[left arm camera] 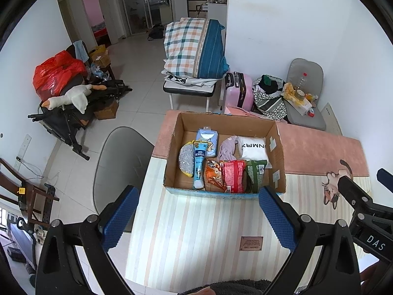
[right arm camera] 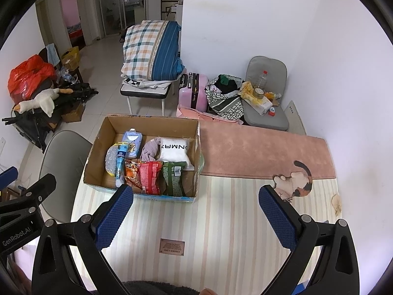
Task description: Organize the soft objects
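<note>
An open cardboard box (left arm camera: 221, 120) (right arm camera: 98, 145) stands on the striped table mat. Inside lie a white pouch (left arm camera: 254, 148) (right arm camera: 174, 151), a lilac cloth (left arm camera: 227, 148) (right arm camera: 149, 150), a light blue packet (left arm camera: 207, 141), a blue tube (left arm camera: 199, 167) (right arm camera: 120, 163), a silvery sponge (left arm camera: 186, 158), and orange, red (left arm camera: 234, 175) (right arm camera: 149, 177) and green (left arm camera: 255, 172) (right arm camera: 174, 177) snack bags. My left gripper (left arm camera: 196, 199) is open and empty above the mat, just before the box's near wall. My right gripper (right arm camera: 196, 200) is open and empty, right of the box's near corner.
A pink runner (right arm camera: 258, 147) and a cat picture (right arm camera: 298, 179) lie on the table right of the box. A grey chair (left arm camera: 118, 162) stands at the table's left edge. Beyond are a bench with folded bedding (left arm camera: 194, 49), a pink suitcase (left arm camera: 239, 89) and a loaded chair (left arm camera: 304, 93).
</note>
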The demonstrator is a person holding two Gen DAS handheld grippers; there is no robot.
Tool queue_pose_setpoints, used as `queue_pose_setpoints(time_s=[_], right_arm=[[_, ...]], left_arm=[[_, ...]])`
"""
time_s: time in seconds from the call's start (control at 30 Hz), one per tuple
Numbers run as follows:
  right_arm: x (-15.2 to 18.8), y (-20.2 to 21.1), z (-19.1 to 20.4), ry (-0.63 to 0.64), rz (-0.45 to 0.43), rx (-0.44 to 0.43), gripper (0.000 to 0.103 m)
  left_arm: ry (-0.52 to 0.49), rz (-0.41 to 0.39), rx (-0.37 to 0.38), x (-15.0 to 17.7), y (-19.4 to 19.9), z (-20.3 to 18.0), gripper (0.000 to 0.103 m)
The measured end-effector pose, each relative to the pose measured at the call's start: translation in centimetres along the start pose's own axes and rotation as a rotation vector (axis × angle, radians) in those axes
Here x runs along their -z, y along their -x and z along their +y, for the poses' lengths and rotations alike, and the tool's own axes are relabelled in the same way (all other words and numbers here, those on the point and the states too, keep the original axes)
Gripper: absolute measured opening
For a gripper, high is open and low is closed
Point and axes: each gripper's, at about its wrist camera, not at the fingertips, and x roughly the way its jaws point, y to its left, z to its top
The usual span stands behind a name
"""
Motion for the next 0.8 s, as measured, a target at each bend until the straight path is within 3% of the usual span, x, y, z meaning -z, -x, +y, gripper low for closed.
queue_pose_setpoints(time_s=[0.8], right_arm=[[-0.28, 0.46, -0.3, -0.016, -0.025, 0.0, 0.103]], left_arm=[[0.002, -0.03, 0.0, -0.57, 0.55, 0.47, 0.1]])
